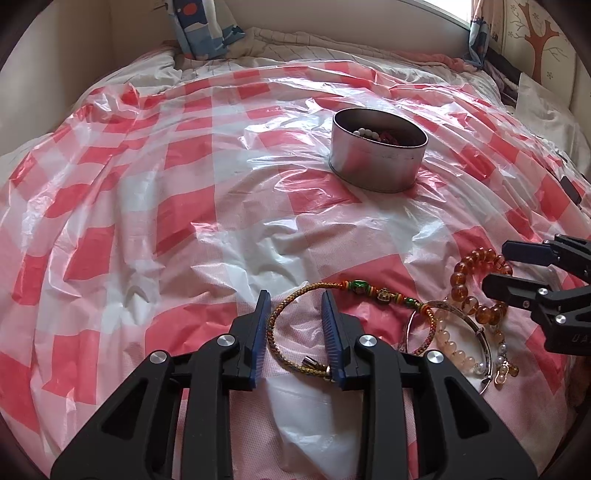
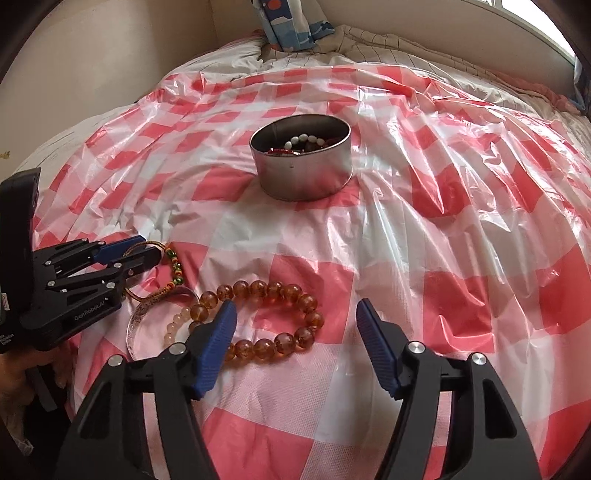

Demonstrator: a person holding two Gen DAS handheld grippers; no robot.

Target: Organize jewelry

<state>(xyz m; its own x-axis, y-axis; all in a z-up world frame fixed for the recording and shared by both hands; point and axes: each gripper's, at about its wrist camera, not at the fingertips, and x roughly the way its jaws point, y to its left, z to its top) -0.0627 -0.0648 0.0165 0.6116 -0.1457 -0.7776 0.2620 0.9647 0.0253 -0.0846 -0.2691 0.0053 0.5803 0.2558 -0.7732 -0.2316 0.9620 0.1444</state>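
Observation:
A braided gold cord bracelet (image 1: 275, 332) with green beads lies near the front. My left gripper (image 1: 295, 314) (image 2: 149, 248) straddles its loop, and both blue pads touch the cord. To its right is a pile: an amber bead bracelet (image 1: 461, 280) (image 2: 295, 295), a silver bangle (image 1: 476, 325) (image 2: 135, 328) and a pale peach bead bracelet (image 1: 454, 347) (image 2: 177, 321). My right gripper (image 2: 295, 314) (image 1: 494, 268) stands open over the amber beads, pressing on nothing; its left finger covers part of the ring. Farther back, a round metal tin (image 1: 376, 162) (image 2: 306, 177) holds white beads and red pieces.
A crinkled red-and-white checked plastic sheet (image 1: 184, 206) covers the bed. A patterned cushion (image 1: 199, 26) leans on the wall behind. A small dark object (image 1: 570, 190) lies at the right edge. A hand (image 2: 33, 365) holds the left gripper's handle.

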